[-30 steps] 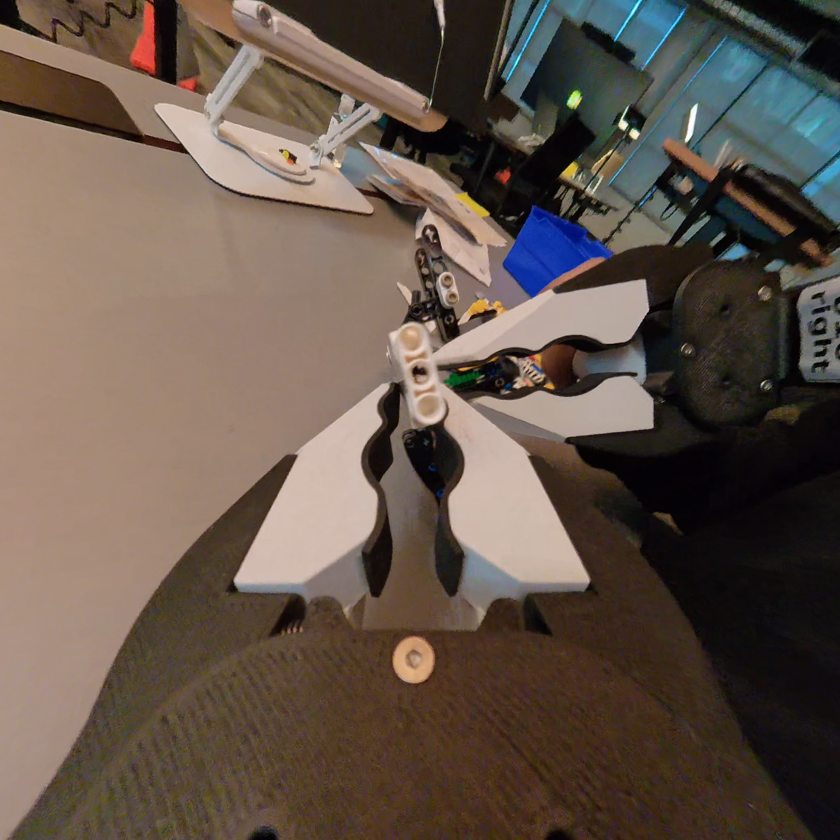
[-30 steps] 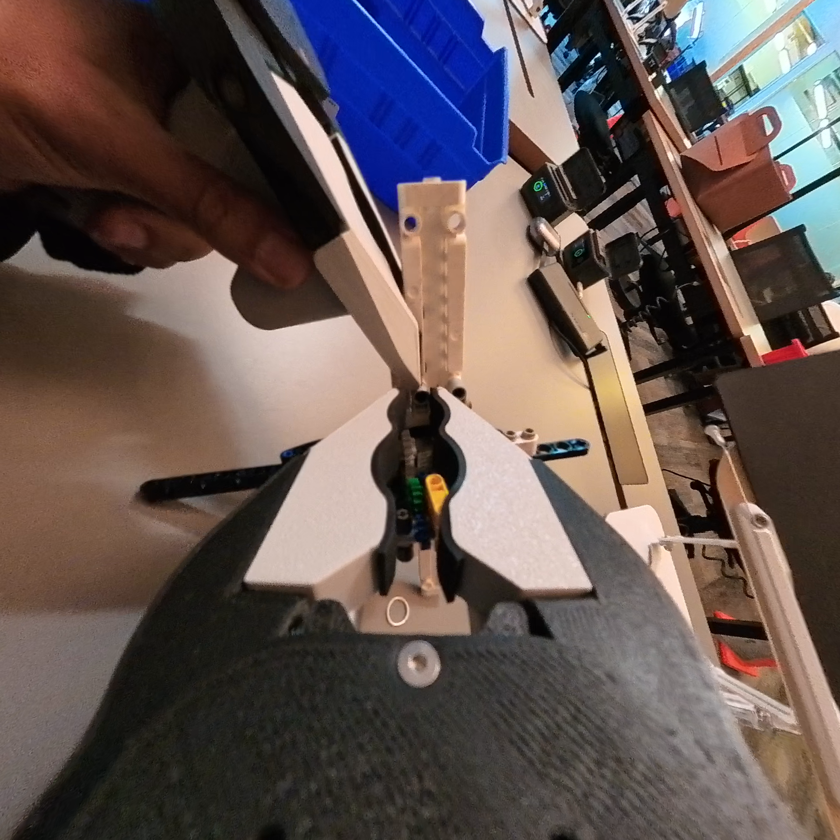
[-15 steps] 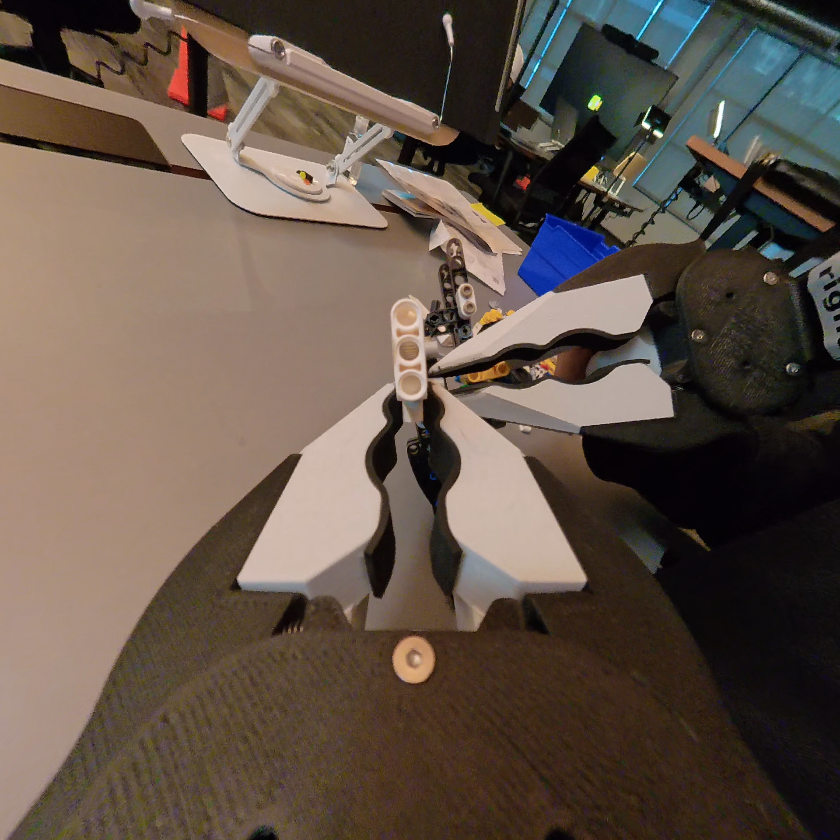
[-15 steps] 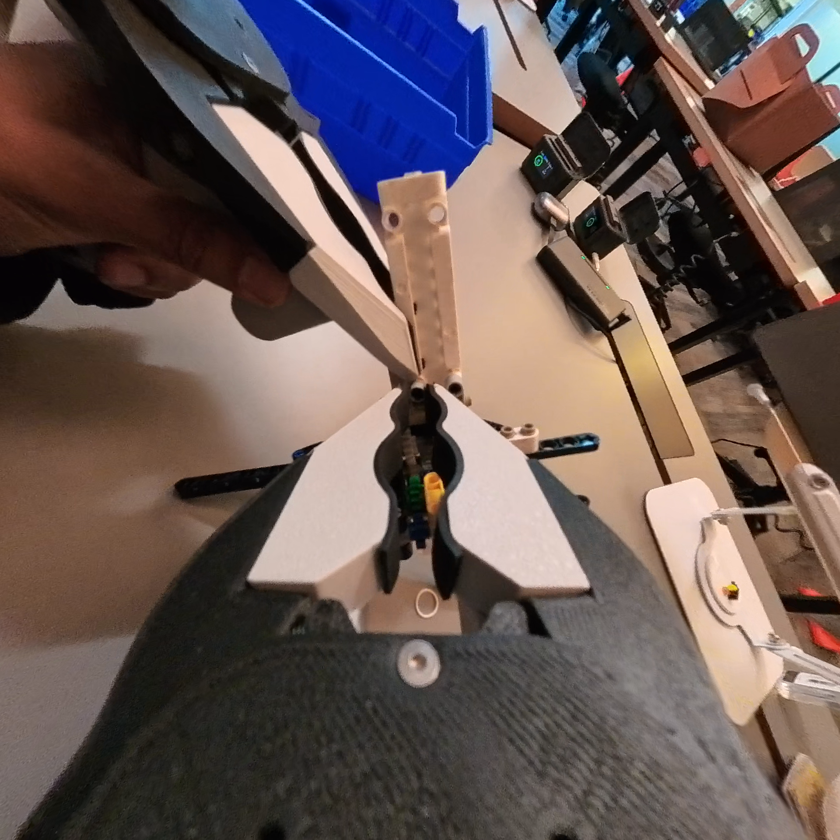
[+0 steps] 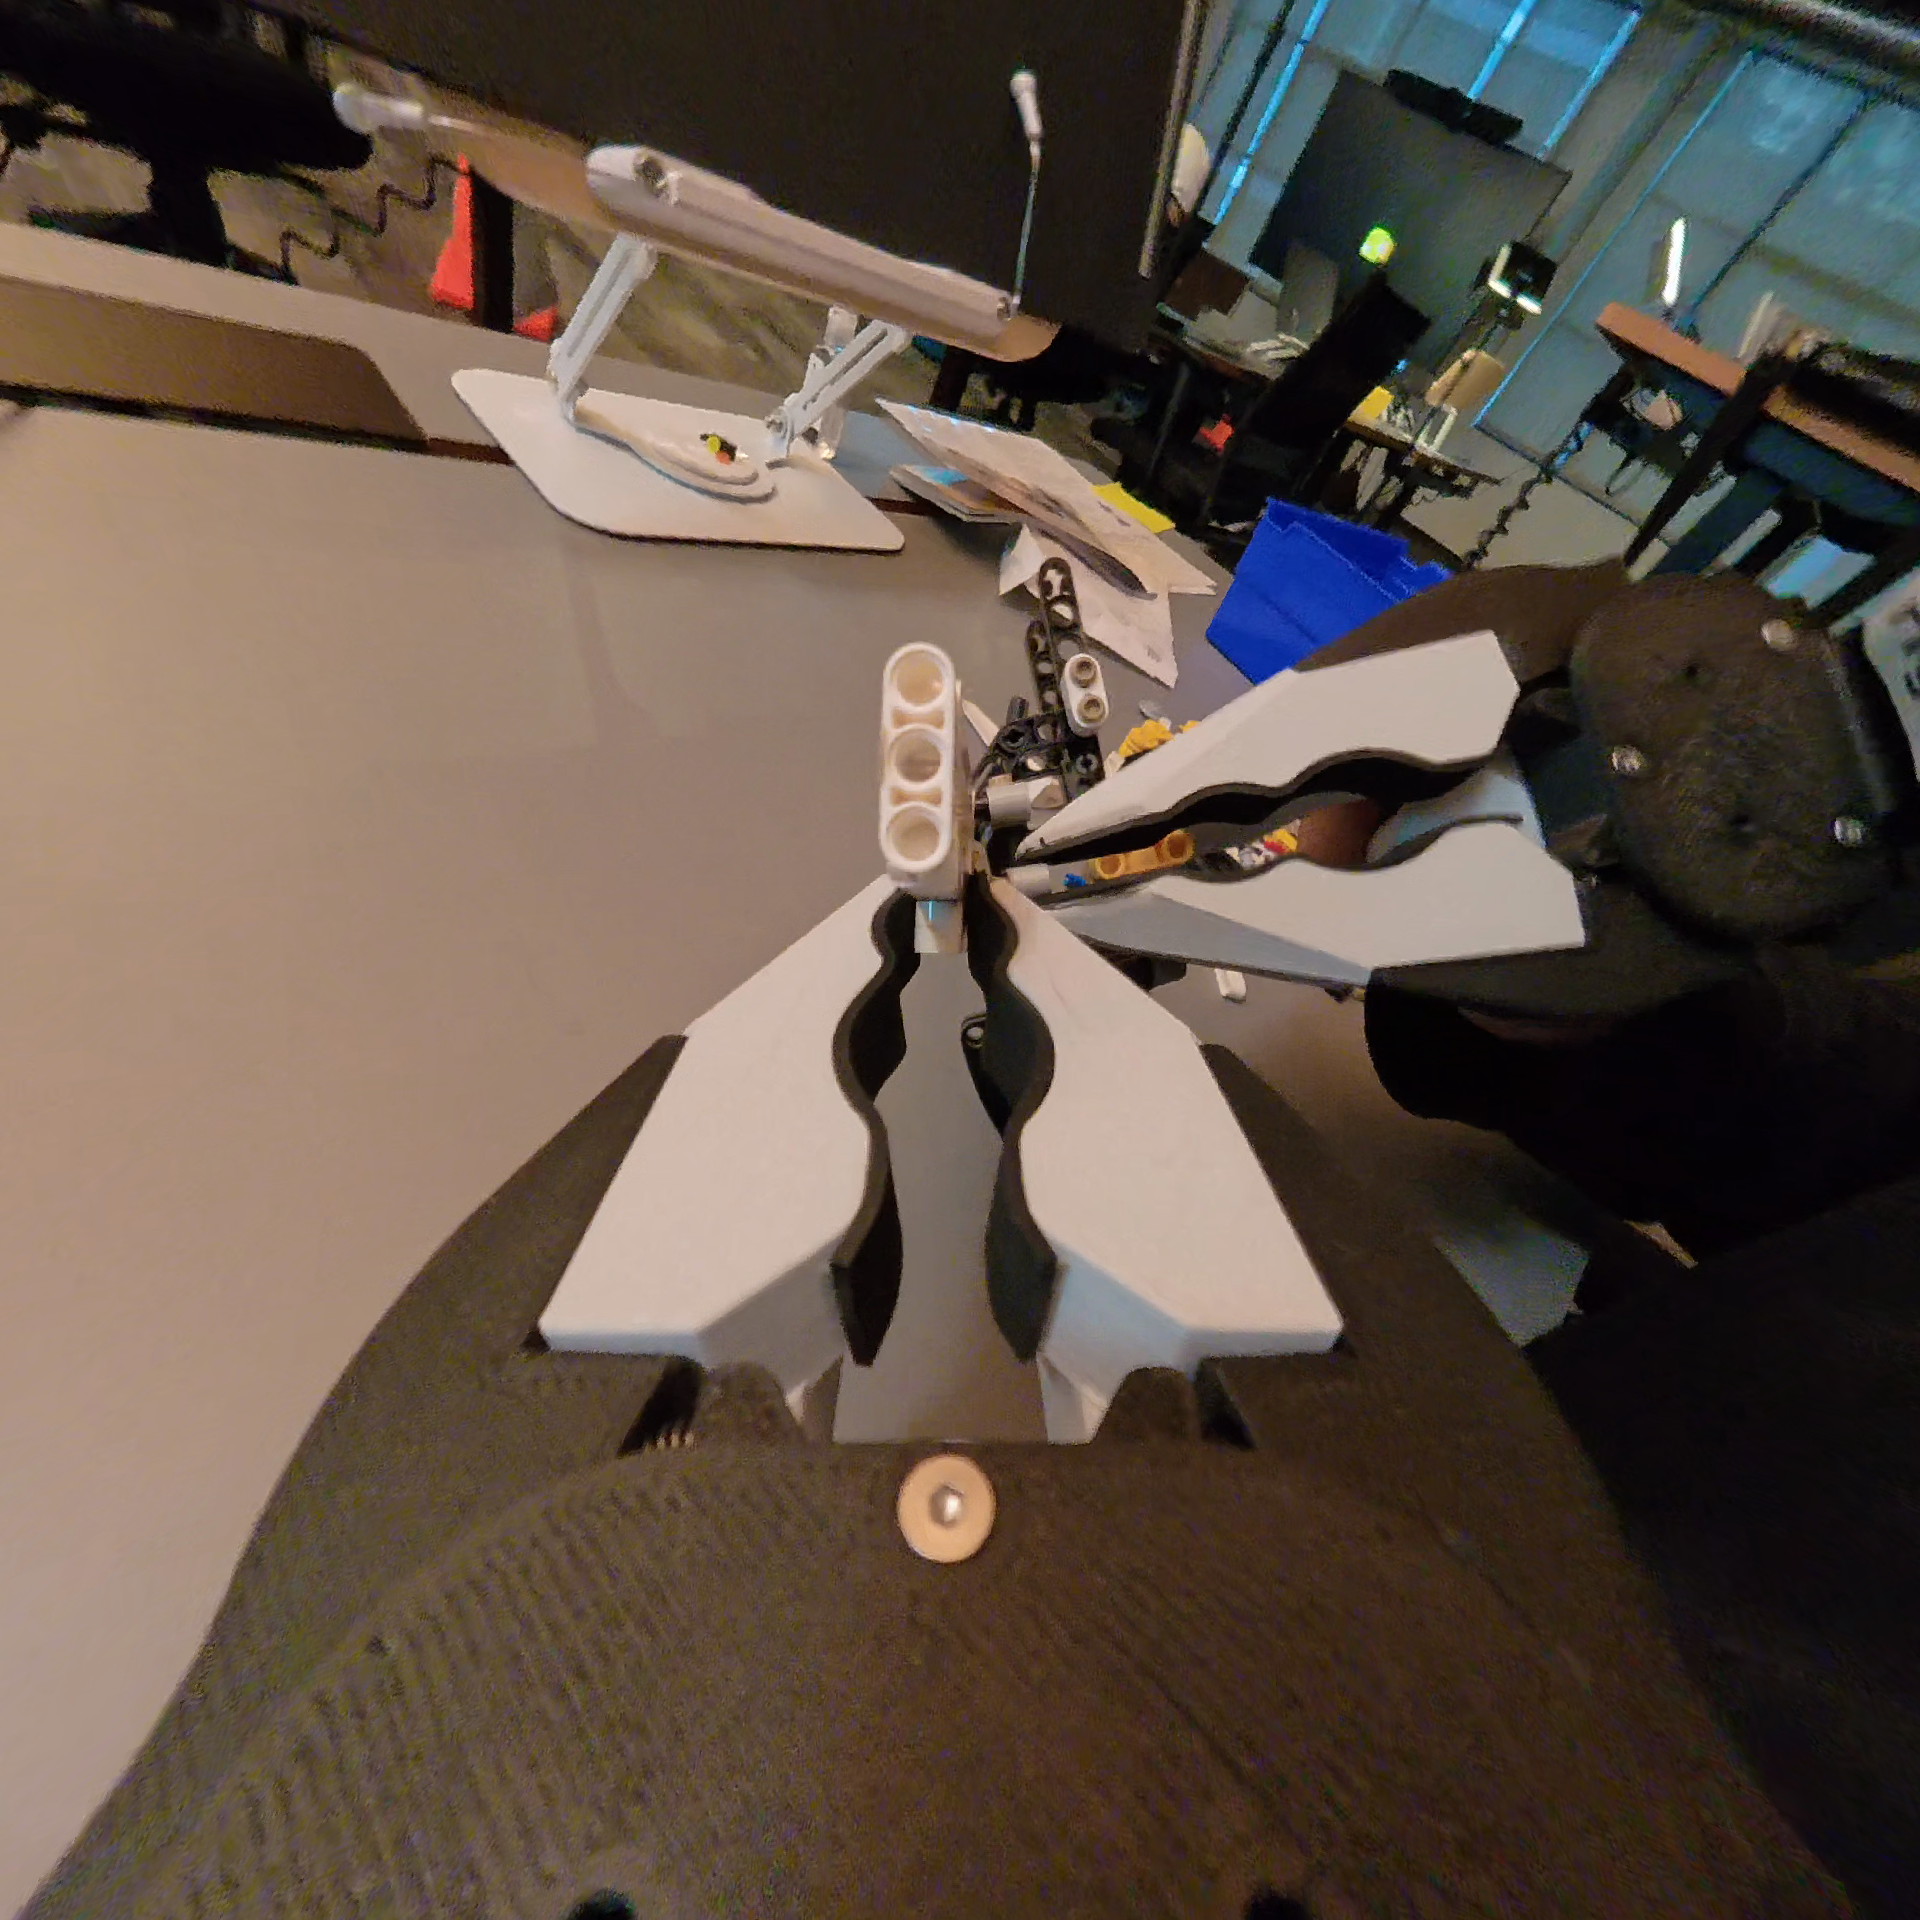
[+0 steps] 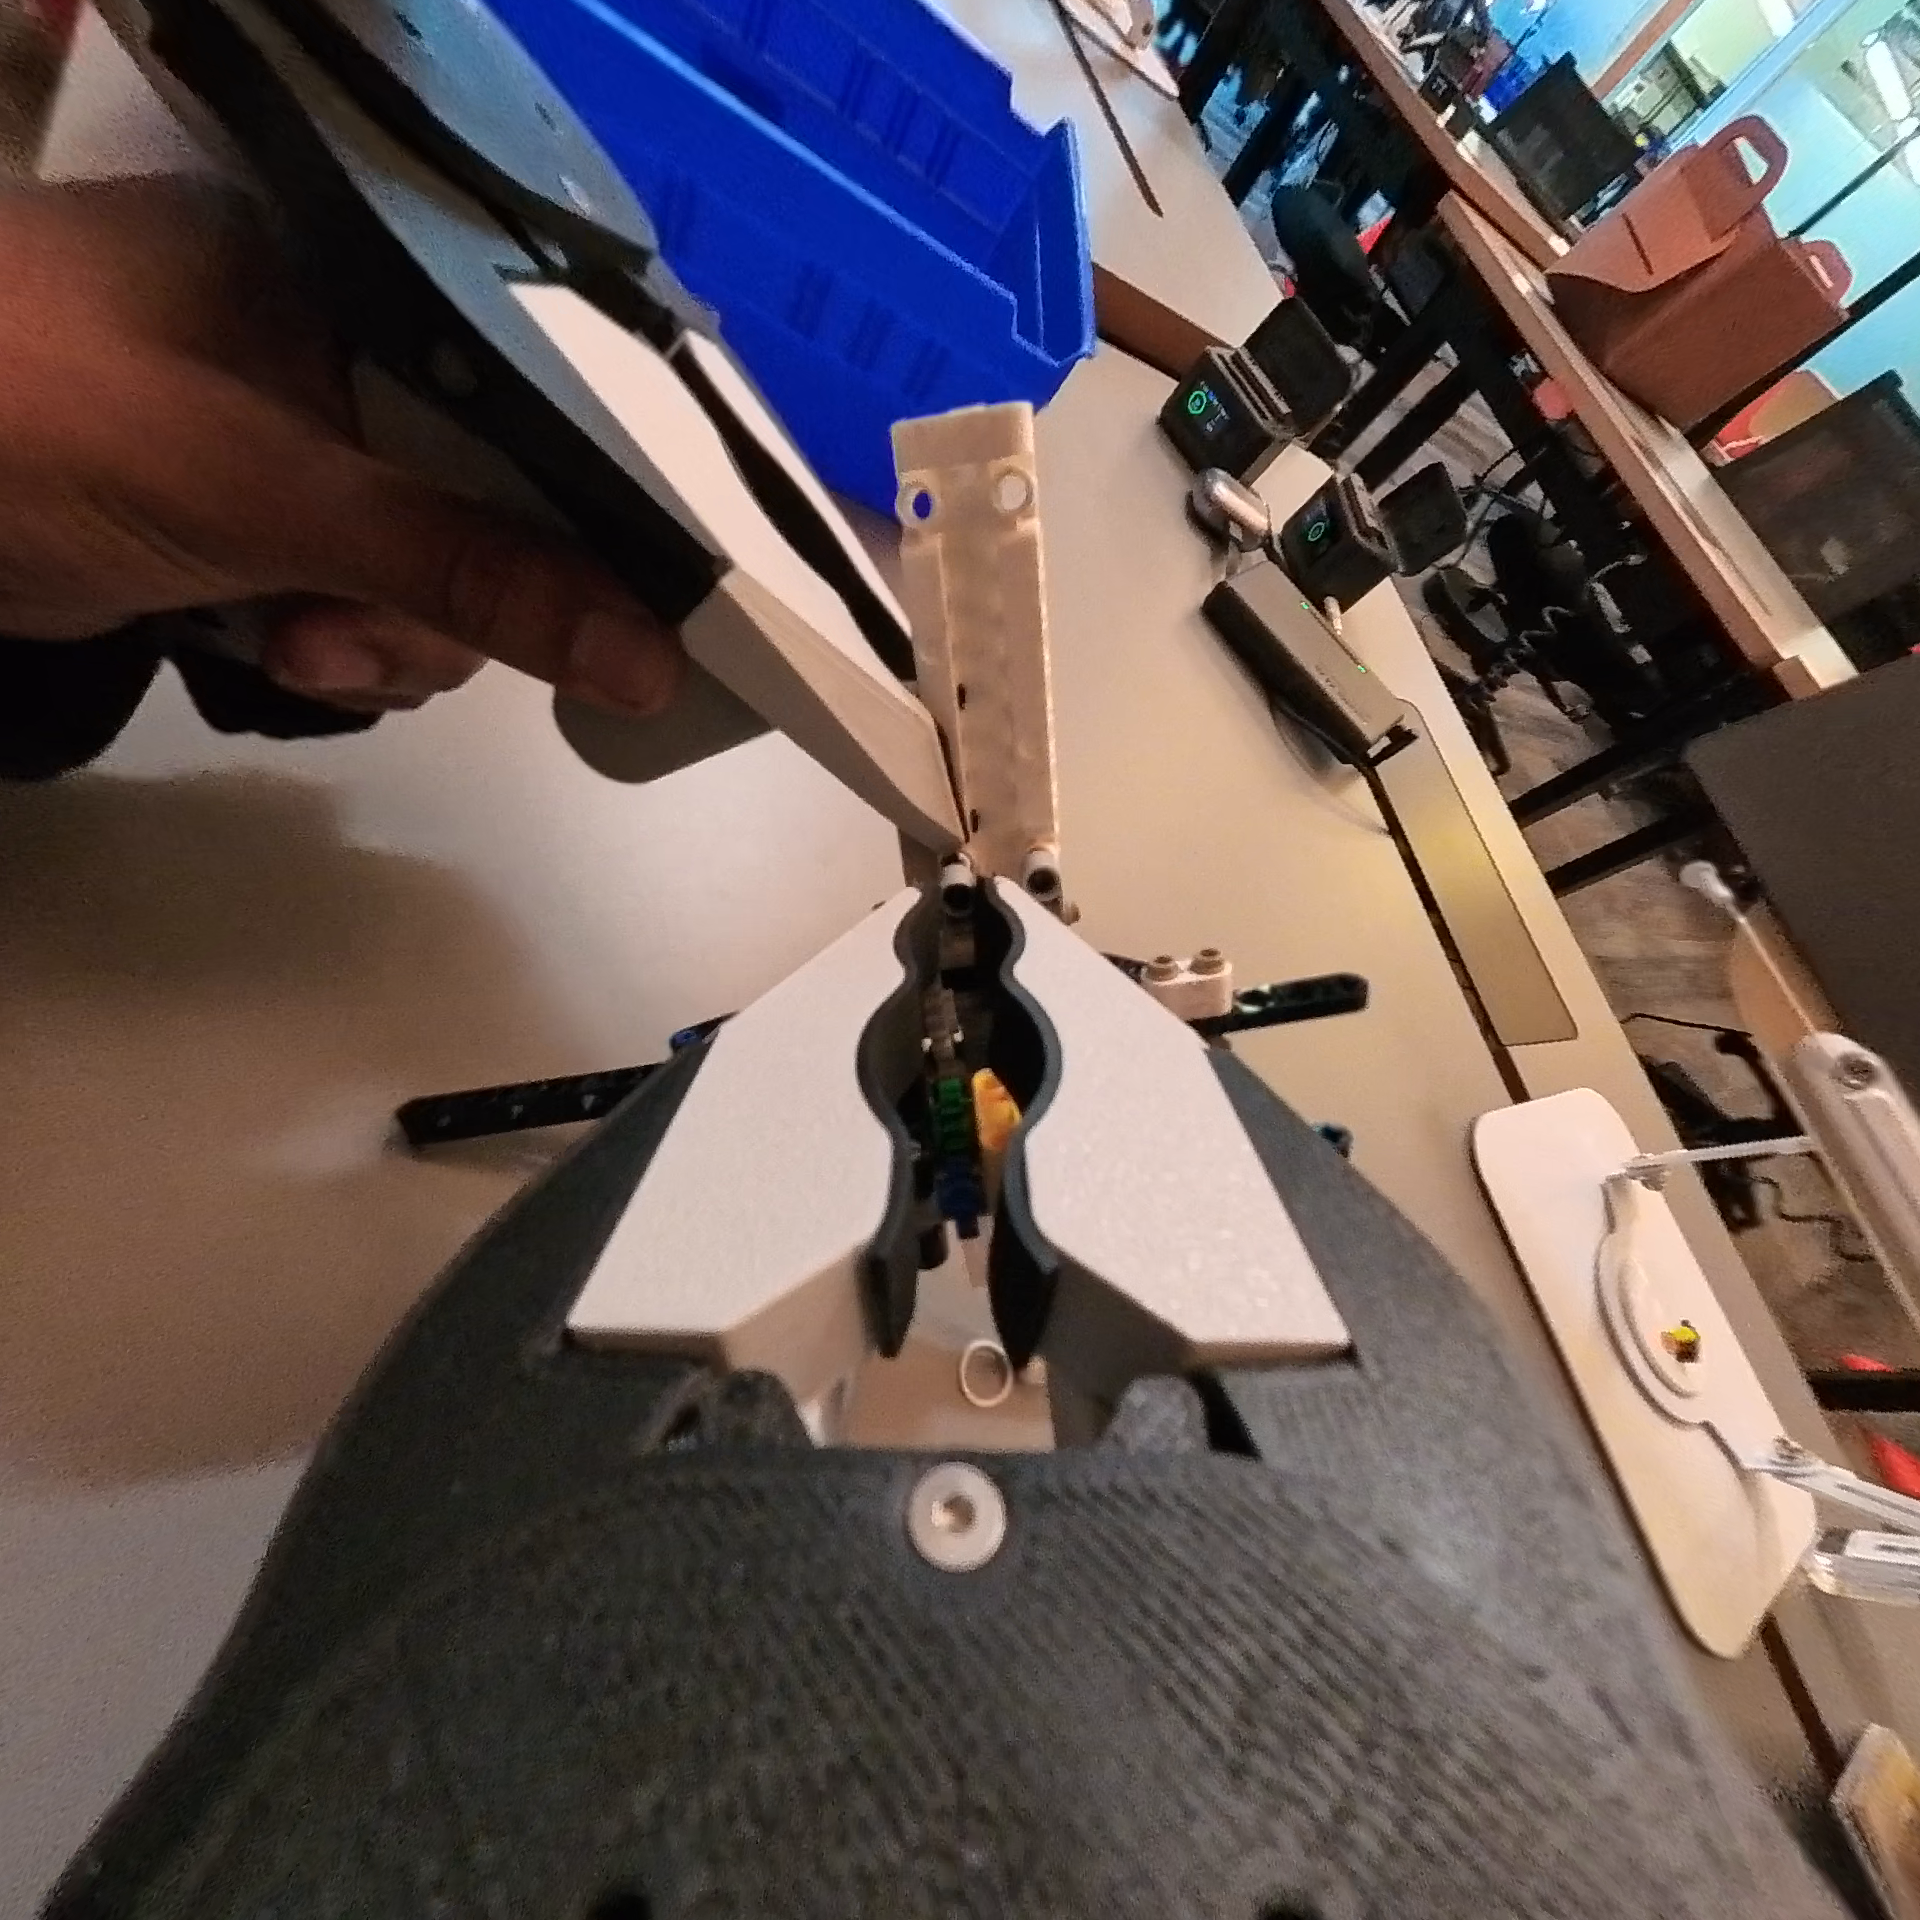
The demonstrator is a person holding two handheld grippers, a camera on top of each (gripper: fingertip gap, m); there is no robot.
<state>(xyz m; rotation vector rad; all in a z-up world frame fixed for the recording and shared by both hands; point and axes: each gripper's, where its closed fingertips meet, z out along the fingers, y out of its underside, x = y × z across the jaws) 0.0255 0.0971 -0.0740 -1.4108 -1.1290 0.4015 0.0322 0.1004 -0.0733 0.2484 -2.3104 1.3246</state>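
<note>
White beam (image 5: 918, 769) between left hand-held gripper (image 5: 940, 902) fingertips

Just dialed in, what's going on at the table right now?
A person holds a gripper in each hand over a grey table. The left gripper is clamped on a white holed building-toy piece, held upright. The right gripper pinches a small light grey pin right at that piece's lower end, tips nearly meeting. Loose black beams and small coloured parts lie behind, near a blue bin.
</note>
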